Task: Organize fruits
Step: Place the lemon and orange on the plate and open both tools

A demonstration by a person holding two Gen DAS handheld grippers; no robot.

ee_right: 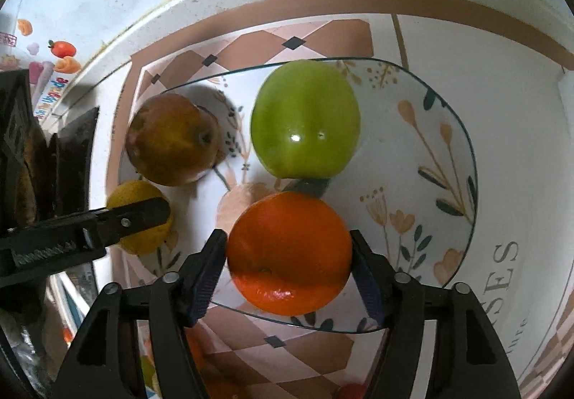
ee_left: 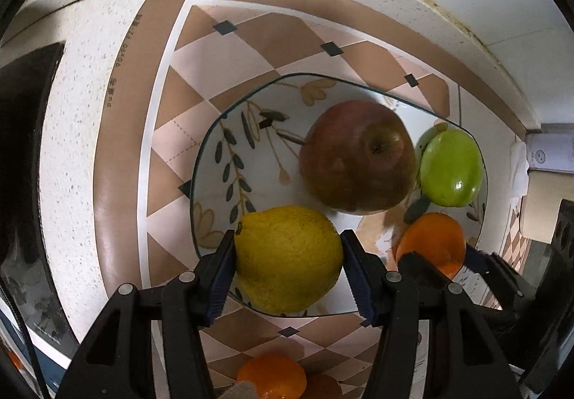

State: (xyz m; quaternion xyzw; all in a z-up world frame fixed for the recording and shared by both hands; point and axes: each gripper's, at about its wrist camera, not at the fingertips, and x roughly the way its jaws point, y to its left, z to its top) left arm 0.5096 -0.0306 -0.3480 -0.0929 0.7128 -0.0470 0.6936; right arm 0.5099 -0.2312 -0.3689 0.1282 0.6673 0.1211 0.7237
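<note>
A floral plate (ee_left: 229, 133) (ee_right: 448, 155) lies on a checked mat. On it sit a red-brown apple (ee_left: 355, 155) (ee_right: 172, 139) and a green apple (ee_left: 450, 169) (ee_right: 305, 119). My left gripper (ee_left: 287, 266) is shut on a yellow lemon (ee_left: 287, 255) over the plate's near edge; the lemon also shows in the right wrist view (ee_right: 140, 223). My right gripper (ee_right: 288, 255) is shut on an orange (ee_right: 288, 252) (ee_left: 434, 241) over the plate's near side. Whether either fruit rests on the plate I cannot tell.
Another orange (ee_left: 272, 377) lies on the mat (ee_left: 251, 40) in front of the plate. The speckled counter (ee_left: 71, 119) meets a white wall behind. Dark objects (ee_right: 43, 155) stand at the left. A white mat with lettering (ee_right: 502, 255) lies right of the plate.
</note>
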